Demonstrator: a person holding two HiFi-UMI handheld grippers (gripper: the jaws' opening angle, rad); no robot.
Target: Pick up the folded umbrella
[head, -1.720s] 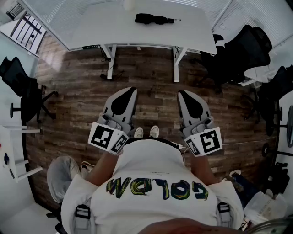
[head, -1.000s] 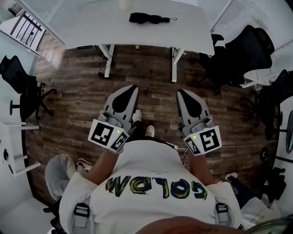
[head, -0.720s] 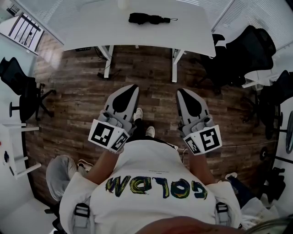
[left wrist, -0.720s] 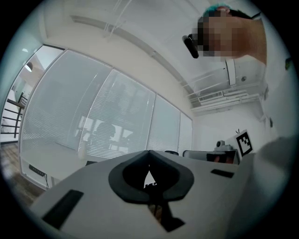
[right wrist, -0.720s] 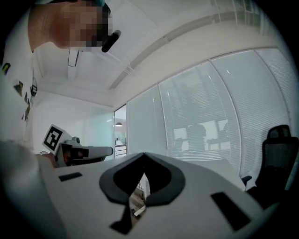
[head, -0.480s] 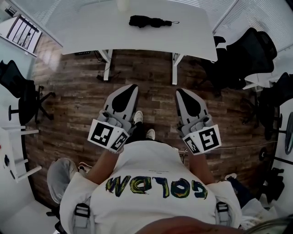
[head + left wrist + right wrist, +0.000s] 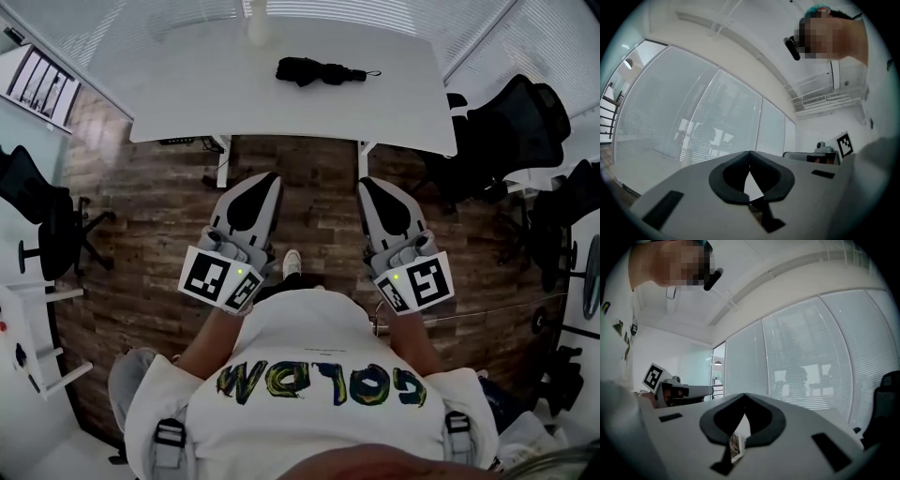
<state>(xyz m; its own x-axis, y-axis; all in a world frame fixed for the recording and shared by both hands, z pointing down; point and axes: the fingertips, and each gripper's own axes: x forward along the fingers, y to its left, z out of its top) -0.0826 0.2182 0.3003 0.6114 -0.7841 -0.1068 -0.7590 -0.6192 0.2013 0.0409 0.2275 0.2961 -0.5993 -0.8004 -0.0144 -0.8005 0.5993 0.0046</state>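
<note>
A black folded umbrella (image 7: 317, 71) lies on the white table (image 7: 187, 84) at the top of the head view, its strap end pointing right. My left gripper (image 7: 265, 177) and right gripper (image 7: 367, 182) are held side by side over the wooden floor, short of the table's near edge, both pointing toward it. Each has its jaws shut with nothing between them. In the left gripper view my left gripper (image 7: 749, 152) shows tips touching before window blinds; the right gripper view shows my right gripper (image 7: 743, 394) the same way. The umbrella is hidden in both gripper views.
A pale cylinder (image 7: 256, 28) stands at the table's far edge. Black office chairs (image 7: 511, 122) crowd the right side, another chair (image 7: 47, 211) sits at the left. A white shelf unit (image 7: 28, 328) is at the lower left. Blinds run behind the table.
The table and umbrella have come nearer and lower in the head view as the person walked forward. Both grippers stayed shut and kept their pose side by side.
</note>
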